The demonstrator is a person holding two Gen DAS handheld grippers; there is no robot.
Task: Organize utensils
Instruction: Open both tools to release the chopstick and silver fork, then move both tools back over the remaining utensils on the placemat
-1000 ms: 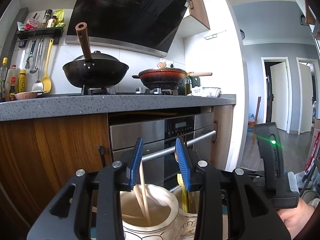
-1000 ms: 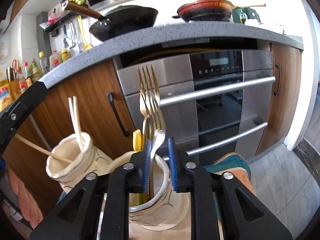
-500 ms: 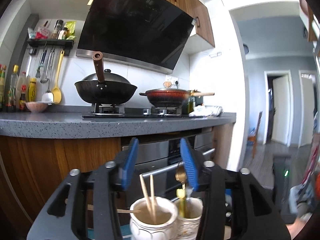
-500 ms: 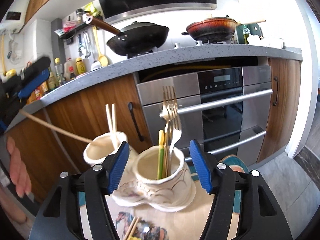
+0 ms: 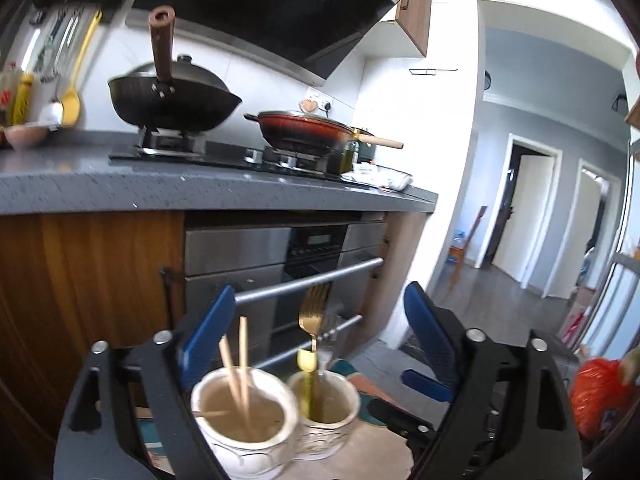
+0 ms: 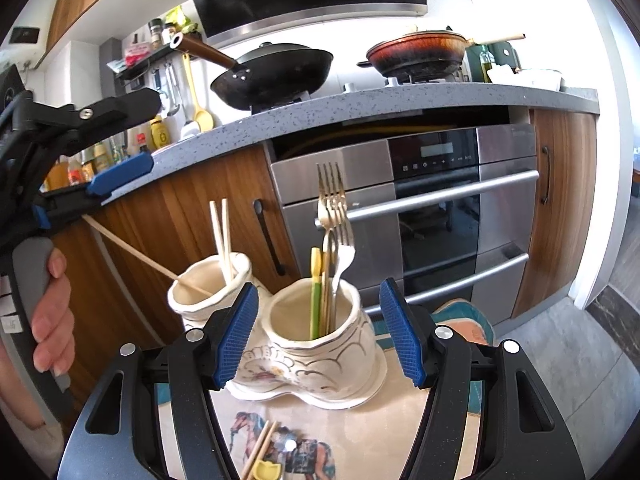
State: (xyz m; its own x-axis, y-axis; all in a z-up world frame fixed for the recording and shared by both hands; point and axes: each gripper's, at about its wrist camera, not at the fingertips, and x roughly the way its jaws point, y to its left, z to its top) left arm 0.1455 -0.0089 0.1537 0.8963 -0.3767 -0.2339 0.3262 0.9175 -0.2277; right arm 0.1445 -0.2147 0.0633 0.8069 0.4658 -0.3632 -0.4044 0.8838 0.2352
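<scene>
Double-cup ceramic utensil holder (image 6: 308, 344) sat on the printed table mat (image 6: 360, 432), in front of the oven (image 6: 436, 216). Left cup held chopsticks (image 6: 222, 236): two upright, a third leaning out toward the left gripper (image 6: 120, 136). Right cup held the forks (image 6: 334, 216) and a yellow-green handled utensil (image 6: 316, 288).

Step, as I read it: both drops done, hands backing off. Right gripper (image 6: 316, 336) stood half open, pads flanking the right cup but clear of it, holding nothing. Left gripper was wide and empty, above and left of the holder; its jaws had just been opening, nothing between them.

Versus a second earlier: right jaws had been pinched on the forks over the cup, now released, forks standing free. Left jaws had been narrow around a chopstick in the cup, now lifted clear.

Next: loose chopsticks (image 6: 260, 448) and a yellow piece (image 6: 268, 470) lay at the mat's near edge. Likely next pick, needing a low, narrowed approach.
</scene>
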